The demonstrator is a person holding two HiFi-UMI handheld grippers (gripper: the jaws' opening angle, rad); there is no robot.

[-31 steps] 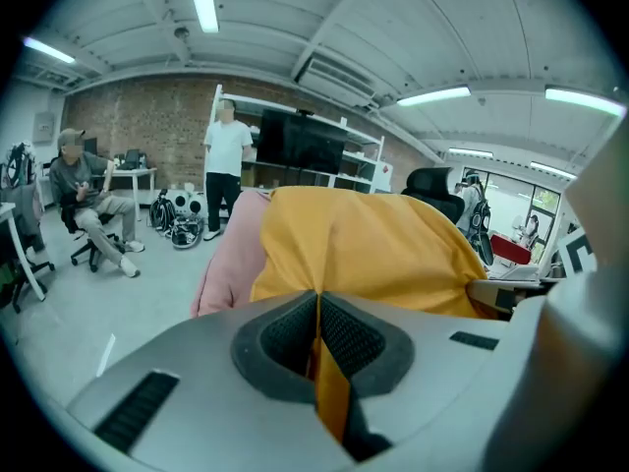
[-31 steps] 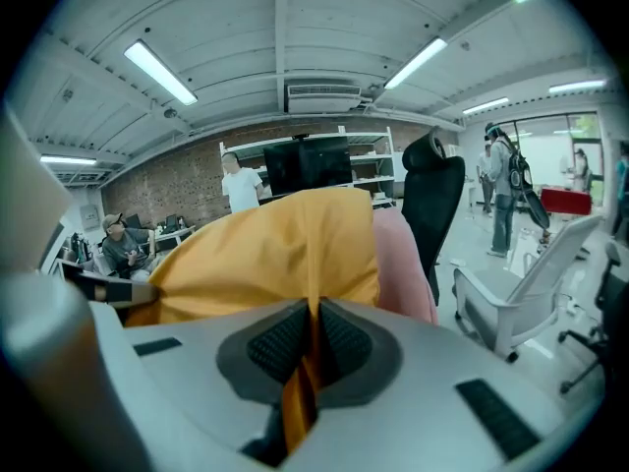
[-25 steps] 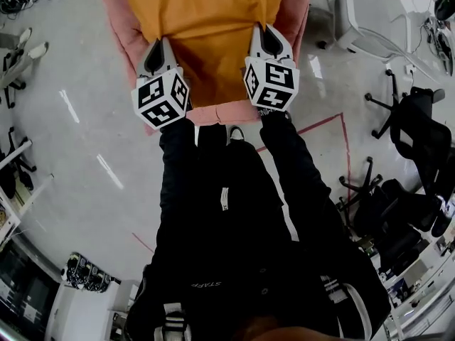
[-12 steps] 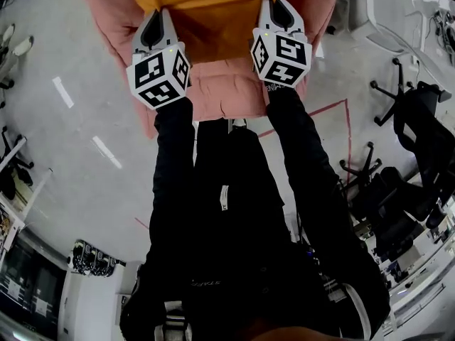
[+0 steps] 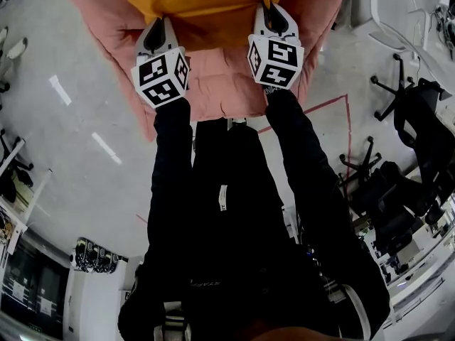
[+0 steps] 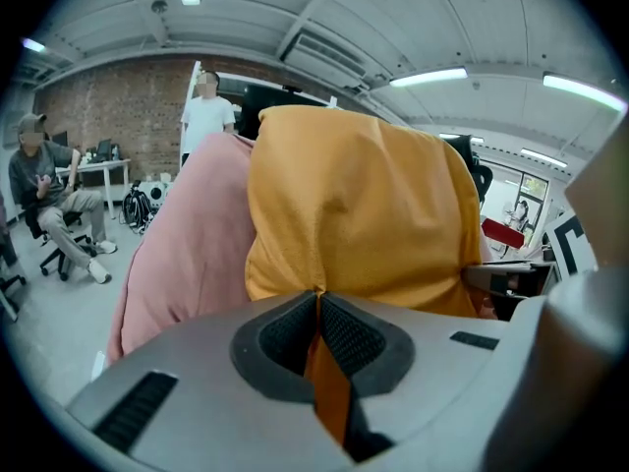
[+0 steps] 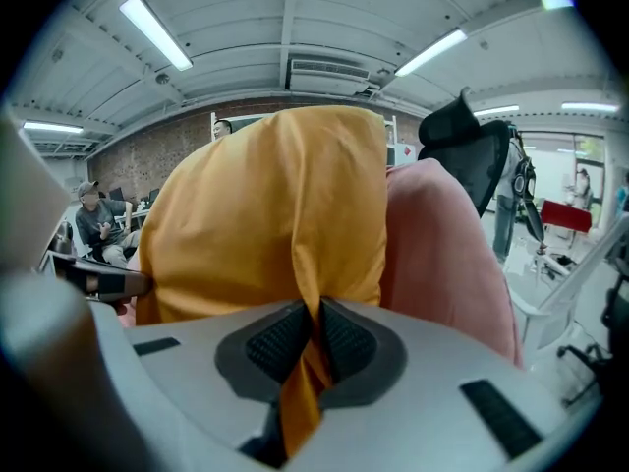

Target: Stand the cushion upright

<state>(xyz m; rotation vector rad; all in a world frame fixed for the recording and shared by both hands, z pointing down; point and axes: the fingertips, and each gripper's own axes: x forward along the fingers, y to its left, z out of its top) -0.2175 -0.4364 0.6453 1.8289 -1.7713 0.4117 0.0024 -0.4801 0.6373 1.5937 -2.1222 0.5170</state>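
Well, the mustard-orange cushion (image 5: pixel 206 6), soft and creased, stands tall from my grip, long side running upward, leaning on pink padding (image 5: pixel 213 84). My left gripper (image 5: pixel 158 23) pinches its lower edge tight. My right gripper (image 5: pixel 270 11), jaws just eased a hair, pinches it too.

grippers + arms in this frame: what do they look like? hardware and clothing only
Both match: the left gripper and right gripper have pale grey, tapering shells with a black teardrop recess near the tips. Each carries a white cube printed with black square markers. The pads are dark grey with a fine grid texture. Long black sleeves cover both arms. No cables visible.
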